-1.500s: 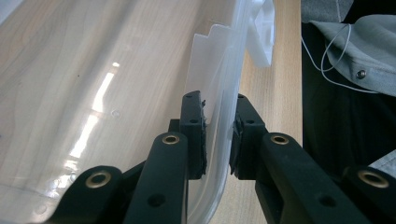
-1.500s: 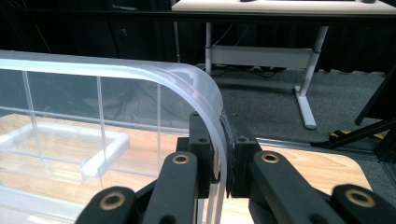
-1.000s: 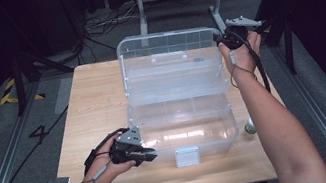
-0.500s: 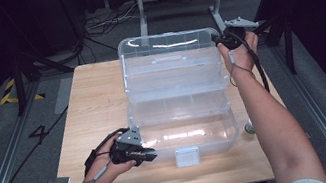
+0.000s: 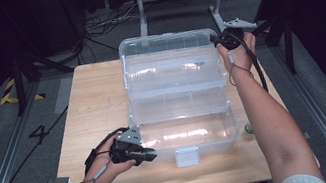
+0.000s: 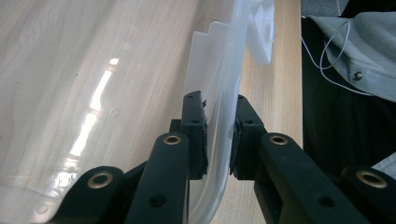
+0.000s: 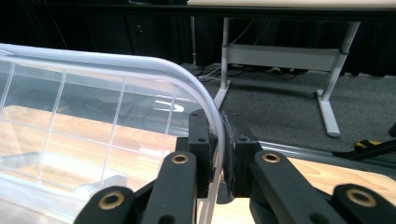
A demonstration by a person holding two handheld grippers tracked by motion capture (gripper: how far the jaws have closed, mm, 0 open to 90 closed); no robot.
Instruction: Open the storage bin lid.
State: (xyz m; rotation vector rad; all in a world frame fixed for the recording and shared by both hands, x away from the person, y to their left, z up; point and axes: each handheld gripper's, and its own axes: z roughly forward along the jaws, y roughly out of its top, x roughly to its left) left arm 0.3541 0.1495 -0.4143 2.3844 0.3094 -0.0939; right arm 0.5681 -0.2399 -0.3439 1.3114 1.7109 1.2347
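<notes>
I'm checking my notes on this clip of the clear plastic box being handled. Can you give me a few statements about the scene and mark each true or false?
1. The clear plastic box stands with its lid raised. True.
2. The right gripper is shut on the lid's edge. True: in the right gripper view its fingers clamp the rim.
3. The left gripper lies idle on the table. False: it grips the wall of the box's base at the near left corner.
4. The box is packed with tools. False: the base looks empty.
5. The box's latch faces the person. True.
</notes>
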